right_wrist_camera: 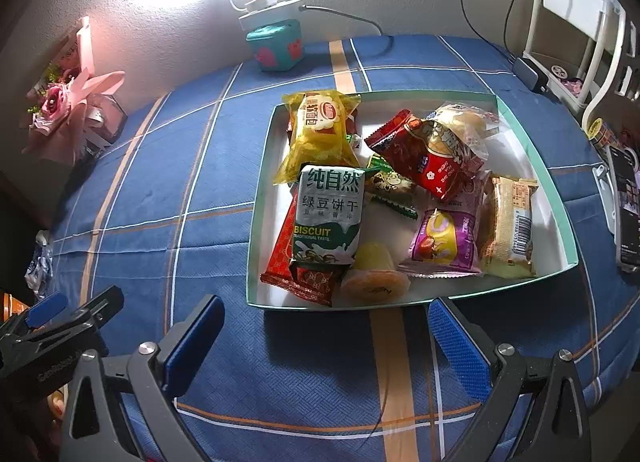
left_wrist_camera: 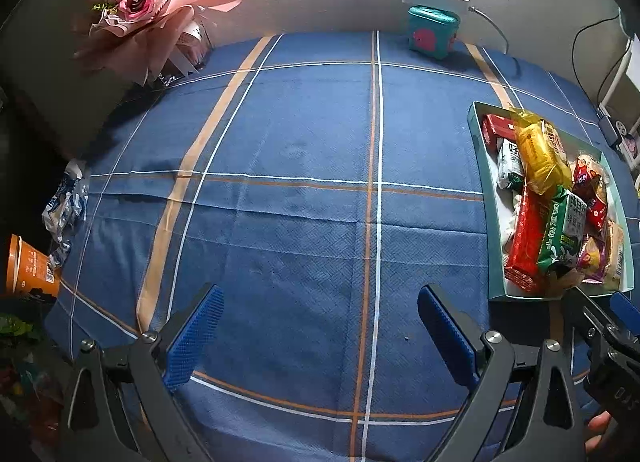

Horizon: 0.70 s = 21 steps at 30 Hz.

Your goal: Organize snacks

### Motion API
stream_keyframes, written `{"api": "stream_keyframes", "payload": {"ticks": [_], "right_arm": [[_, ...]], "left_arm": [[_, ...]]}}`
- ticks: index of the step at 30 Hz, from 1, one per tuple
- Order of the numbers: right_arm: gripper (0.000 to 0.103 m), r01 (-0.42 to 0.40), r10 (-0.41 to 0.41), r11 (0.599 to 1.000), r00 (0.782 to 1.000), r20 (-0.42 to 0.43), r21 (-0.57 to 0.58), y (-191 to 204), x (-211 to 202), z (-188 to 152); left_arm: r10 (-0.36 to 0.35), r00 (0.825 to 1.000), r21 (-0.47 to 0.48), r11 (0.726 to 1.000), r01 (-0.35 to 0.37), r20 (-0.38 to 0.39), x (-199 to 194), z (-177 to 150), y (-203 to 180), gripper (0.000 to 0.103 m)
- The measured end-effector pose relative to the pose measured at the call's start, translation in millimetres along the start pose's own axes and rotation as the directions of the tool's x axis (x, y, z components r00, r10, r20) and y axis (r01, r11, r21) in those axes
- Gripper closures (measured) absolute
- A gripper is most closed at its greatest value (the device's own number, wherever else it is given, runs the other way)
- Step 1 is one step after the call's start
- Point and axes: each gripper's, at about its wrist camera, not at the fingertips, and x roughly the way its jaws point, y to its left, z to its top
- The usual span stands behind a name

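A teal-rimmed white tray (right_wrist_camera: 556,198) sits on the blue checked tablecloth and holds several wrapped snacks: a yellow pack (right_wrist_camera: 320,134), a green-and-white biscuit pack (right_wrist_camera: 328,218), a red pack (right_wrist_camera: 428,154), a purple pack (right_wrist_camera: 444,242) and others. My right gripper (right_wrist_camera: 326,342) is open and empty, just in front of the tray's near edge. My left gripper (left_wrist_camera: 318,338) is open and empty over bare cloth, left of the tray (left_wrist_camera: 482,166), which shows at the right of the left wrist view.
A teal box (right_wrist_camera: 276,46) and a white power strip (right_wrist_camera: 268,10) stand at the back by the wall. A pink bouquet (left_wrist_camera: 148,14) is at the back left. A crumpled wrapper (left_wrist_camera: 66,206) and an orange cup (left_wrist_camera: 28,266) lie at the left edge. A phone (right_wrist_camera: 626,206) and white shelf (right_wrist_camera: 568,22) stand at the right.
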Motion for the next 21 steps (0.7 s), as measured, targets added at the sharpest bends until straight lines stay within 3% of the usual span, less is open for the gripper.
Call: {"api": "stream_keyframes", "payload": {"ticks": [21], "right_arm": [[0.000, -0.011, 0.011, 1.000, 1.000, 0.010, 0.004, -3.3, -2.4, 2.2]], "left_arm": [[0.005, 1.000, 0.000, 1.000, -0.005, -0.002, 1.5, 0.3, 0.3, 0.005]]}}
